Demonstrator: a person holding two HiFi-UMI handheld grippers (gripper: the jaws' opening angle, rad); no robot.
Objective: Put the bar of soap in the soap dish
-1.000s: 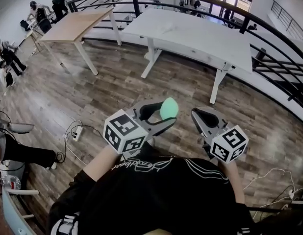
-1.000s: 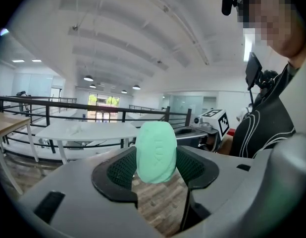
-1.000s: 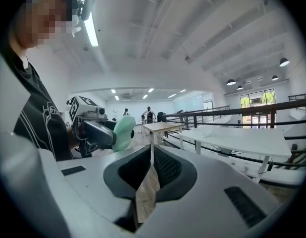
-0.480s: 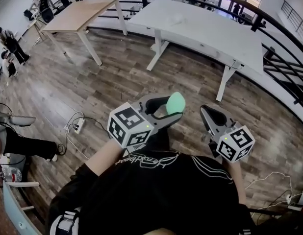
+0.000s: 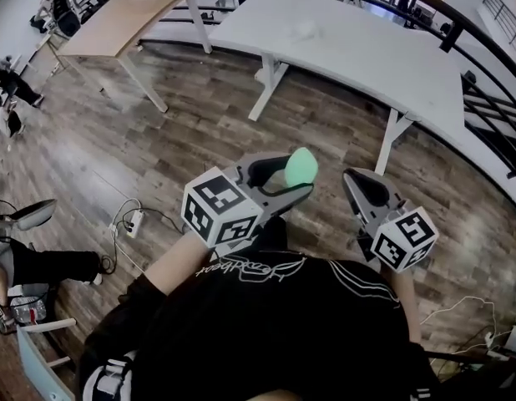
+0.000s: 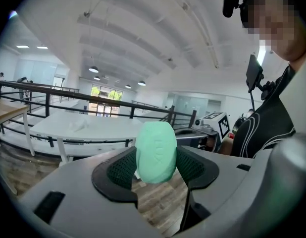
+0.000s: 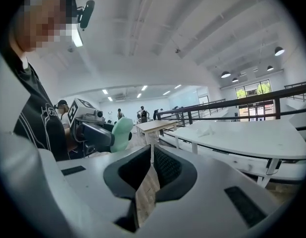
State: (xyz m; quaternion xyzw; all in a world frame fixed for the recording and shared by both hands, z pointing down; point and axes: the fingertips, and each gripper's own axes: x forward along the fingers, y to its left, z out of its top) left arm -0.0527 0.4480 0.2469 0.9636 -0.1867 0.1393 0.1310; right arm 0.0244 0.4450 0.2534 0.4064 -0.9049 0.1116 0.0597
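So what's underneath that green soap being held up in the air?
Only wooden floor shows below the bar of soap, which the left gripper clamps. Nothing else shows beneath it. The pads cover the soap's sides.

2 grippers, L gripper (image 5: 296,174), R gripper (image 5: 351,179), 1 soap bar (image 5: 302,164), 2 tables, white table (image 5: 350,44), wood table (image 5: 124,19)
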